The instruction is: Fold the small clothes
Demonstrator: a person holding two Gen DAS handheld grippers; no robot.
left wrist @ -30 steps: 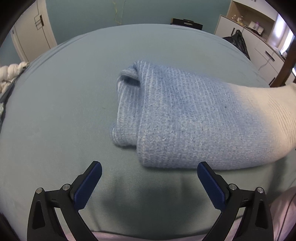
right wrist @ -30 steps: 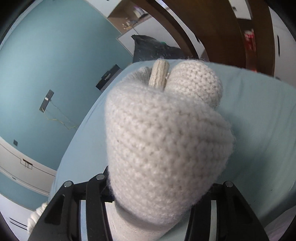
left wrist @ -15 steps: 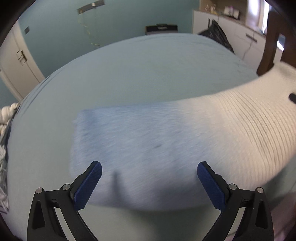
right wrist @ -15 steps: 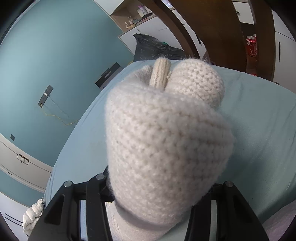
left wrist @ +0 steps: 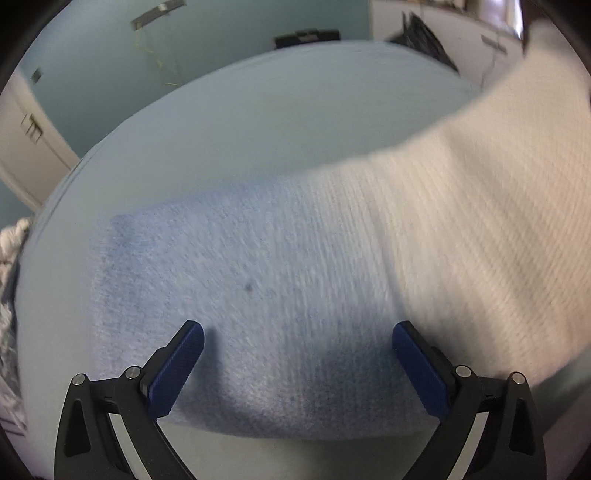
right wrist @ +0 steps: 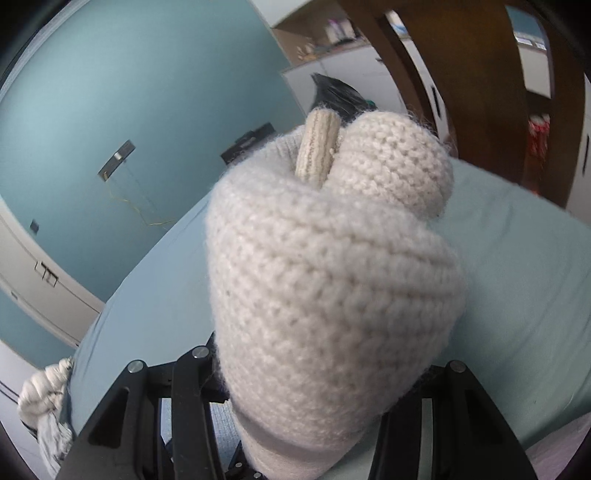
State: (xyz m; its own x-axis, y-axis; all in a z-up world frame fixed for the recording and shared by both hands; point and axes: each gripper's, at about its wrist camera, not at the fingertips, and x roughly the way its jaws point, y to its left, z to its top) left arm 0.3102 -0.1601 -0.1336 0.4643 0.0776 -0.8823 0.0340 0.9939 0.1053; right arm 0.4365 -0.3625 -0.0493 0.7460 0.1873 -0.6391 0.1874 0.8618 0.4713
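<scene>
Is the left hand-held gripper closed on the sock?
No, the left hand-held gripper is wide open, its blue pads apart over the sock.

Pale blue-green bed sheet (left wrist: 258, 122) fills the lower half of both views. Teal wall (right wrist: 110, 92) behind it, with a small metal plate (right wrist: 117, 159) and thin yellow wire hanging off it. Dark flat box (left wrist: 306, 36) at the sheet's far edge against the wall. White cabinet door (right wrist: 40, 269) with a dark handle at left. Black bag (right wrist: 338, 96) beside white drawers (right wrist: 351, 79). Brown wooden frame (right wrist: 454, 74) at right. Twisted white cloth bundle (right wrist: 40, 391) at the sheet's left edge.
</scene>
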